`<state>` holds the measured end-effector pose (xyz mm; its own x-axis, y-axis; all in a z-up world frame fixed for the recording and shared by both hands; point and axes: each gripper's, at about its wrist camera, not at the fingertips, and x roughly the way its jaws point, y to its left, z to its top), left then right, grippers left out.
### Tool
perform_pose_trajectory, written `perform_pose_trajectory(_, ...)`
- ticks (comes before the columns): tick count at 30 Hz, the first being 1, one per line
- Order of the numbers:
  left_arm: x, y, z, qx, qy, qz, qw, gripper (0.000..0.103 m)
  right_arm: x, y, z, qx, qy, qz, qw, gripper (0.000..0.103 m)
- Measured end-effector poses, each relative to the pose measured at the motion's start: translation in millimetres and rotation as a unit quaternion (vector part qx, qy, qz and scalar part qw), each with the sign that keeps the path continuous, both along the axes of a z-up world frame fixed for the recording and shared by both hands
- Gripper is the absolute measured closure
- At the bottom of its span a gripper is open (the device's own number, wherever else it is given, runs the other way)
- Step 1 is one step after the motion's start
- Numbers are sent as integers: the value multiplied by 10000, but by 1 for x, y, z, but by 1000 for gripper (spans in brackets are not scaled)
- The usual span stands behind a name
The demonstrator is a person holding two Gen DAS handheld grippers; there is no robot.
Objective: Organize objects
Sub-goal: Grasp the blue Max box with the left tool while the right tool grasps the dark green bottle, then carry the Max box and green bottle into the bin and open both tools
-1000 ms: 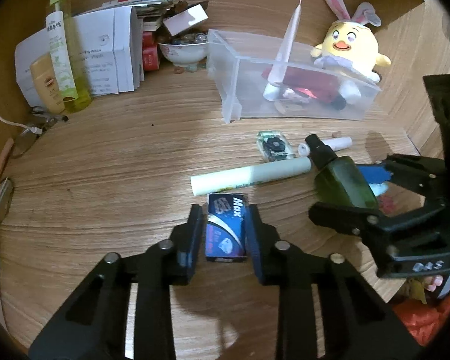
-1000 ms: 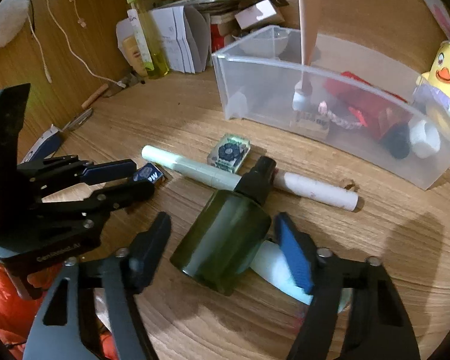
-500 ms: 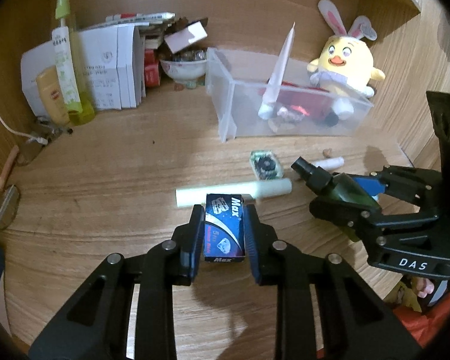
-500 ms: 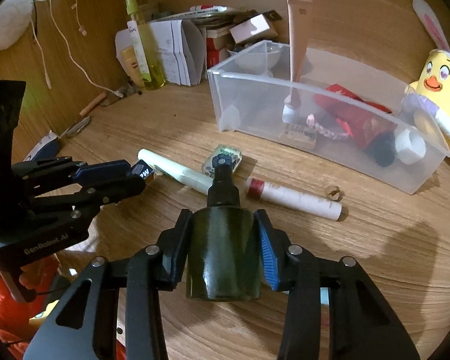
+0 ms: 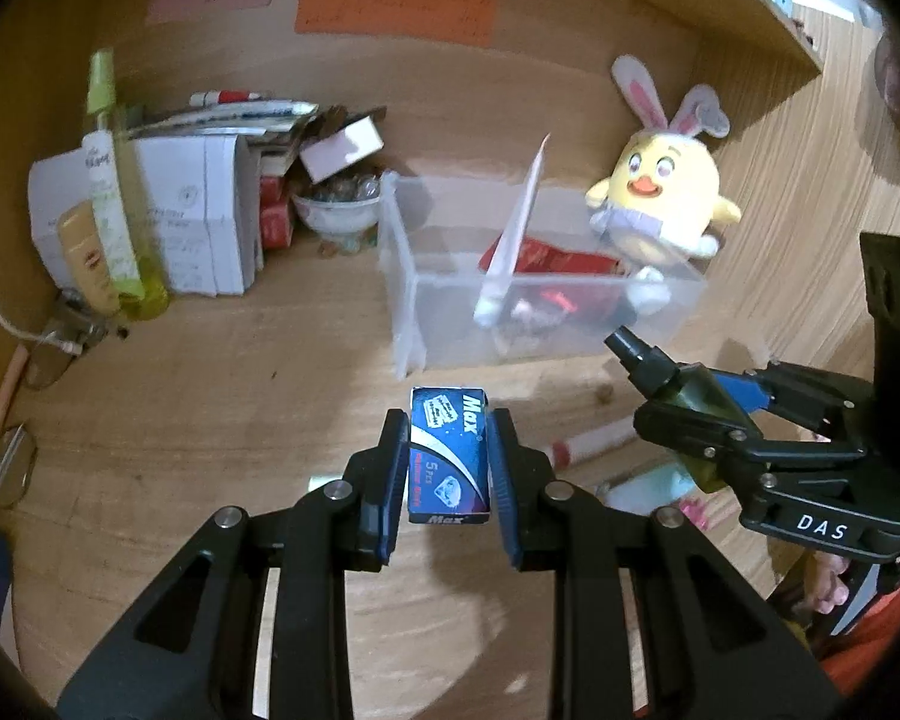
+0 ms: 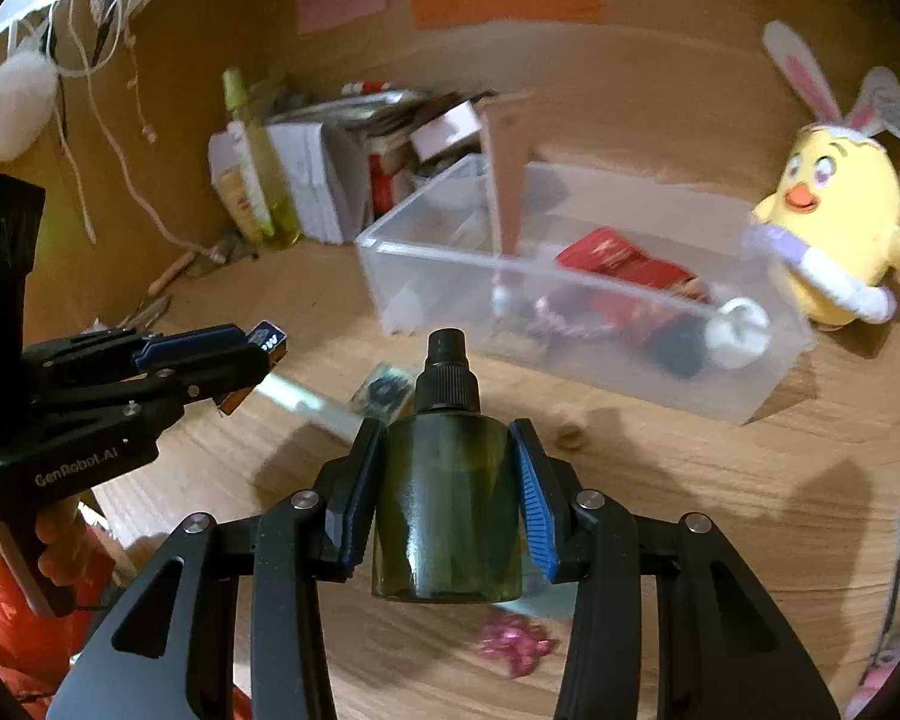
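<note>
Your left hand-held gripper [image 5: 448,465] pinches the blue box [image 5: 448,456] and your right hand-held gripper [image 6: 448,495] pinches the green spray bottle [image 6: 447,480], both above the tabletop [image 5: 210,408], before the clear bin [image 6: 570,324]. Near the bin lie a white tube [image 5: 594,443] and a pale tube [image 6: 312,402]; the chick toy [image 6: 834,228] stands beside it.

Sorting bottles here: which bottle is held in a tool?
The dark green spray bottle, clamped by the right tool. The tall yellow-green bottle stands untouched at the back.
</note>
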<state>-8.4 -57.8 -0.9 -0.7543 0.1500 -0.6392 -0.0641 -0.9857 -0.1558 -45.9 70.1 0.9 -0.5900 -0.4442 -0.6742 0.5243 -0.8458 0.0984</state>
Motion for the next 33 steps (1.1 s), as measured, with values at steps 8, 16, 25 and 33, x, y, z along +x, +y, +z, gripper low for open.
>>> perform_pose_trajectory(8, -18, 13, 21, 28, 258, -2, 9997, 77, -12, 30, 20, -151, 279, -370, 9988, 65)
perform_pose_trajectory(16, -35, 19, 36, 87, 439, 75, 9990, 77, -34, 57, 32, -223, 471, -693, 9962, 65)
perform_pose_trajectory(25, -59, 16, 48, 70, 545, 195, 9983, 77, -56, 75, 52, -332, 714, -913, 9927, 64)
perform_pose_trajectory(33, -84, 12, 42, 88, 401, 261, 9988, 77, -88, 74, 55, -252, 697, -1005, 9922, 65)
